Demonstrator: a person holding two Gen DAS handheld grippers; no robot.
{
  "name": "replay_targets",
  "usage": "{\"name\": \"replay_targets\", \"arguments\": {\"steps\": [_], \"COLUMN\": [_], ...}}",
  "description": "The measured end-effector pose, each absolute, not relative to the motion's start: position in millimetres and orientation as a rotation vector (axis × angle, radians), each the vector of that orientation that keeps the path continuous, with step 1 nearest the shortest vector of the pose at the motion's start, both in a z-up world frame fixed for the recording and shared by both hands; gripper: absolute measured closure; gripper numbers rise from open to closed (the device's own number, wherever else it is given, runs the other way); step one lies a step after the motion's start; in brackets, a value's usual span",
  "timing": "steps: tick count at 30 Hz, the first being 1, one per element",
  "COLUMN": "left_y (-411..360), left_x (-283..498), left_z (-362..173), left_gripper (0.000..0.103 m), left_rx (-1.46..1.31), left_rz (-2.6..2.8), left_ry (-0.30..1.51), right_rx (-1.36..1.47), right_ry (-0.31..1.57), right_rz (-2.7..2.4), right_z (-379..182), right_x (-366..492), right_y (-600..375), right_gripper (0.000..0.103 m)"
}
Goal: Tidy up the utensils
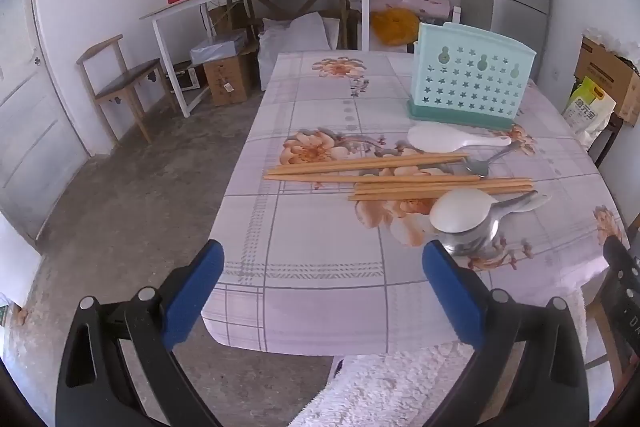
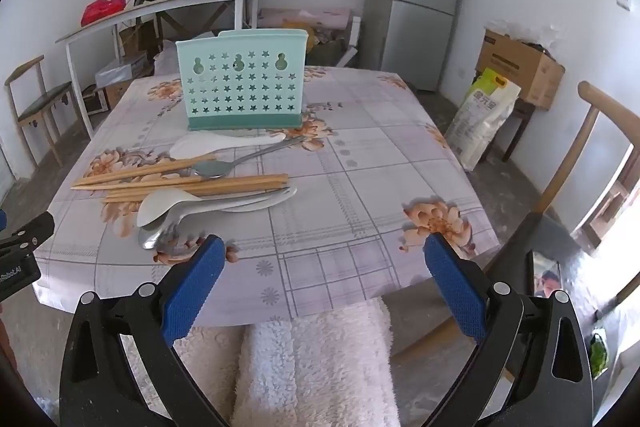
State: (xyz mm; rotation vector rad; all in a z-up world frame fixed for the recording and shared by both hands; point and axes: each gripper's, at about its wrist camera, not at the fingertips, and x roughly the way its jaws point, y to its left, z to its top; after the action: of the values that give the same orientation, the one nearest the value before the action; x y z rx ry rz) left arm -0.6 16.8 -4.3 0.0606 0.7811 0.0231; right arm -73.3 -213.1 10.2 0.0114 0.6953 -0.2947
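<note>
**Mint holder waiting, utensils loose on the cloth**

Floral cloth covered the table (image 2: 360, 163), the biggest thing in front of me, and everything I needed sat toward its left half in the right wrist view. Behind the pile stood the mint-green utensil holder (image 2: 240, 83), upright with its star-punched wall facing me, presumably set there so the pieces could be dropped in from above. Just in front of it lay the wooden chopsticks (image 2: 180, 181) in a rough bundle, crosswise to my reach, with a white rice paddle (image 2: 208, 145) between them and the holder. A second white paddle (image 2: 160, 207) rested on metal spoons (image 2: 150, 239) at the near edge of the heap, and another metal spoon (image 2: 216, 169) lay across the chopsticks.

I held both tools back over the near table edge, tilted downward. My left gripper (image 1: 322, 287) had its blue pads spread wide with nothing between them; my right gripper (image 2: 320, 287) was equally wide and empty. I judged that nothing had been sorted yet.
</note>
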Motion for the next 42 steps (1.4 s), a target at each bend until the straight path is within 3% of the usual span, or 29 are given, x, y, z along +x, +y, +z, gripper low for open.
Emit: {"name": "replay_targets", "arguments": {"steps": [42], "left_y": [22.0], "left_x": [1.1], "left_z": [0.4], "left_gripper": [0.006], "left_rx": [0.051], "left_rz": [0.026], "left_ry": [0.776], "right_rx": [0.003], "right_ry": [0.682], "right_rz": [-0.29], "right_z": [14.3], "right_x": [-72.4], "right_y": [-210.2], "right_gripper": [0.008]}}
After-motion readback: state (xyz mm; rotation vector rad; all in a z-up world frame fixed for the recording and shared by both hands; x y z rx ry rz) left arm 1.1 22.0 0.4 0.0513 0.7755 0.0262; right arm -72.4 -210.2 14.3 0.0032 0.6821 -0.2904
